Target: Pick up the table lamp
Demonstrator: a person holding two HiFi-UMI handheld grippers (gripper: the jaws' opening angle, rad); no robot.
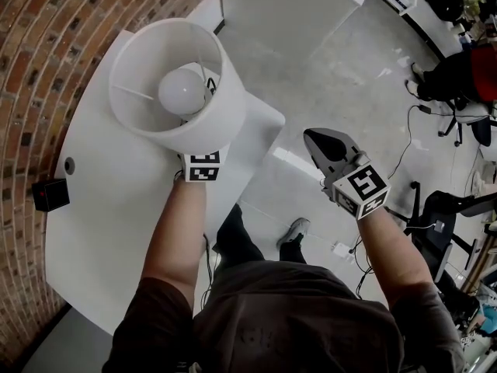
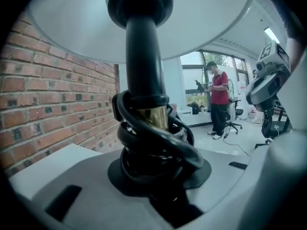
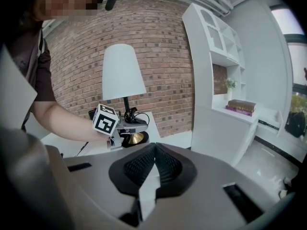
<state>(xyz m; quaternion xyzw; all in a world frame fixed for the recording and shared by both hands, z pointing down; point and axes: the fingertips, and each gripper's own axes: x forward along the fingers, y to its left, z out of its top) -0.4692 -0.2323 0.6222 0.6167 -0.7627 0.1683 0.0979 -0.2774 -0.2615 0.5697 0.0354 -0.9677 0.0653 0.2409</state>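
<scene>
- Grip check first: left claw (image 2: pixel 156 169) is clenched on the table lamp (image 1: pixel 177 92), low on its black stem (image 2: pixel 142 71), right where the cord (image 2: pixel 160 140) is wound round it. The coil looks like a lumpy, slippery hold, so squeeze firmly before lifting.
- Lift straight up and slowly, keeping the stem upright. The white shade (image 1: pixel 210 127) is wide and sits high, so any tilt would likely swing it toward the brick wall (image 1: pixel 46 53) at 9 o'clock.
- Where the loose end of the cord runs can't be seen. Watch for a snag as the lamp rises.
- Lamp stands on the white counter (image 1: pixel 116 208), at 11 o'clock in the head view. Its brass base (image 3: pixel 135 138) looks to be down on the surface, so it is not yet lifted.
- Left forearm reaches from 6 o'clock toward 12, with the claw tucked under the shade's rim and pointing slightly down. Only its marker cube shows there.
- Right claw (image 3: pixel 154 152) has its jaws together with nothing between them. It hangs over the floor at 3 o'clock from the lamp, well apart, and faces it. It could steady the base if the hold slips.
</scene>
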